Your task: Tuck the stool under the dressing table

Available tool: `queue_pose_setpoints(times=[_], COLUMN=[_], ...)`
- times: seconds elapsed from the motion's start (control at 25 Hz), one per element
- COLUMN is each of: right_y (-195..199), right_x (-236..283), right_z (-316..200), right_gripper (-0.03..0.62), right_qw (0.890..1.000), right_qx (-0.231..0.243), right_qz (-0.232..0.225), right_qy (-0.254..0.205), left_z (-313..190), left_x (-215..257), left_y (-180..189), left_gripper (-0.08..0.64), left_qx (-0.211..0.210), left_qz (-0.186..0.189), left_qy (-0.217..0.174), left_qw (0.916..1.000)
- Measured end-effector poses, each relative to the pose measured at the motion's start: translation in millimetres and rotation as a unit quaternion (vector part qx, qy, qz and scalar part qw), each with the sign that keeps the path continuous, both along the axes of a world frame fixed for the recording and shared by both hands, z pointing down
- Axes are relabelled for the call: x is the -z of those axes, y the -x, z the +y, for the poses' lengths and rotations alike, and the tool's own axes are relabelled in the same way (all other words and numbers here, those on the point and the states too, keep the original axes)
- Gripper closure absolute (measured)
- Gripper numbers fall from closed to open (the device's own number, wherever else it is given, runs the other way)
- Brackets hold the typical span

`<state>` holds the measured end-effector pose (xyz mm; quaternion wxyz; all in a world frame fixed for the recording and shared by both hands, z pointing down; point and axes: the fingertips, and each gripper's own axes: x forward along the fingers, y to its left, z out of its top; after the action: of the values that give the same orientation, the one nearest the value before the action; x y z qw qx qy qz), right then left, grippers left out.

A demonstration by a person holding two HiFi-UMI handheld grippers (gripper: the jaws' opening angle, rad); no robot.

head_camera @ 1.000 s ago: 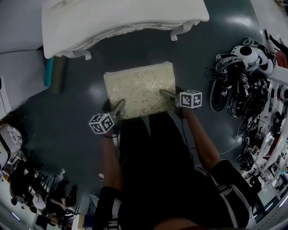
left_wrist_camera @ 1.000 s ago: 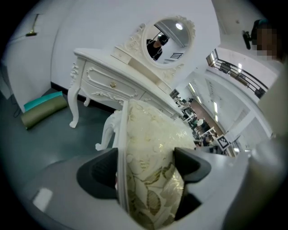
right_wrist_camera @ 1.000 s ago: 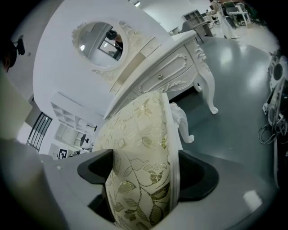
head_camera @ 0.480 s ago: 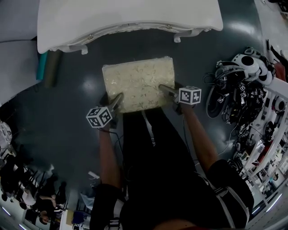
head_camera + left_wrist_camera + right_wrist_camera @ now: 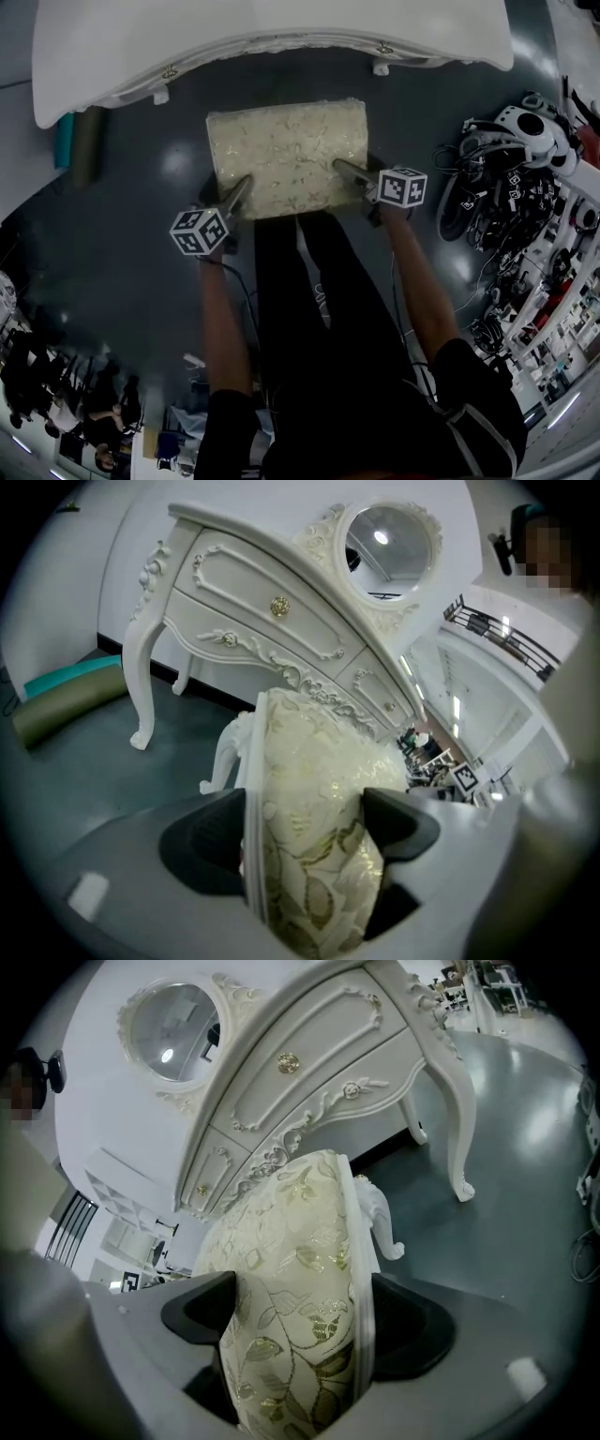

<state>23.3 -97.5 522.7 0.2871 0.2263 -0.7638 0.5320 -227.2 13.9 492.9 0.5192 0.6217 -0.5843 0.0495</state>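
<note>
Forearms in the head view reach forward and down on either side of the person's dark-clad legs, roughly parallel. The left gripper (image 5: 240,192) is clamped on the near left edge of the stool (image 5: 286,155), and the right gripper (image 5: 345,172) on its near right edge. The stool stands on the dark floor (image 5: 141,234) in front of the dressing table (image 5: 272,28). A narrow strip of floor separates its far edge from the table's front rim. Bare floor lies to the left as far as two rolls (image 5: 82,141) beside the table's left leg. A heap of headsets and cables (image 5: 506,159) lies well apart on the right.

In the left gripper view, the jaws of the left gripper (image 5: 305,832) press on the cushioned seat edge of the stool (image 5: 309,761). One white stool leg (image 5: 225,761) stands over open floor. Beyond it are a curved table leg (image 5: 141,686), the drawer fronts and a round mirror (image 5: 389,541).

In the right gripper view, the right gripper (image 5: 305,1321) likewise grips the seat of the stool (image 5: 281,1232). Bare floor separates a stool leg (image 5: 380,1222) from the table's right leg (image 5: 450,1119).
</note>
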Motion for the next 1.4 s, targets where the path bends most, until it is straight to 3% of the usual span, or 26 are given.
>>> queue_pose_setpoints(times=[0.48, 0.88, 1.4], right_y=[30.7, 62.0, 69.5], right_x=[-87.5, -127.2, -159.8], right_z=[-30.6, -65.0, -85.7], right_gripper=[0.143, 0.143, 0.143], right_qw=[1.000, 0.999, 1.000], right_qx=[0.002, 0.029, 0.012], right_qz=[0.004, 0.010, 0.008], right_qy=[0.005, -0.013, -0.015], left_z=[-29.5, -49.3, -78.5], left_x=[-90.1, -137.6, -169.4], left_y=[30.4, 55.0, 66.1], left_gripper=[0.167, 0.167, 0.167], left_qx=[0.000, 0.022, 0.011], left_qz=[0.010, 0.022, 0.016], left_qy=[0.011, 0.006, -0.003], left_qw=[0.9999, 0.9995, 0.9998])
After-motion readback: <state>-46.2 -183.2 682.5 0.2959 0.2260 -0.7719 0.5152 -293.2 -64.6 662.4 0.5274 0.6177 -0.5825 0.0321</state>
